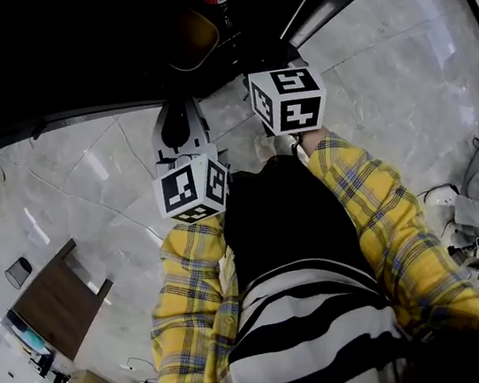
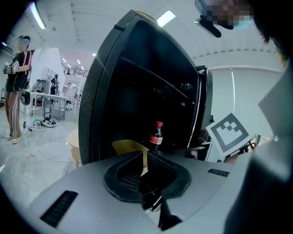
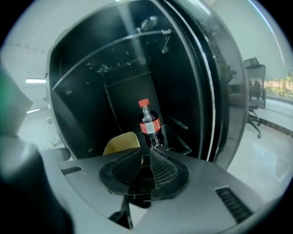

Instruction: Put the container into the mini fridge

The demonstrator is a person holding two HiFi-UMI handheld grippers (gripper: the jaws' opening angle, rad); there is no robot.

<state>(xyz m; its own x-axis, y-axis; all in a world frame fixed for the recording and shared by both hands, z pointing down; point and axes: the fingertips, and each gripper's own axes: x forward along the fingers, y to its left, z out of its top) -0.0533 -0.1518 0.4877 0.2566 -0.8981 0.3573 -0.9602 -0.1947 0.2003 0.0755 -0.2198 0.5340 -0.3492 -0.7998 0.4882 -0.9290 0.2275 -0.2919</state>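
Seeing left gripper (image 2: 141, 156) and right gripper (image 3: 145, 154) empty, jaws practically together, I place the yellow container (image 3: 121, 143) inside the mini fridge (image 3: 82, 98), eleven o'clock off the seemingly nearer right.

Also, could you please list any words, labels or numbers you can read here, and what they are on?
Bottle, red label: print too blurred to read.
Marker cubes: black-and-white square patterns only, no words.
Nothing else carries readable text.
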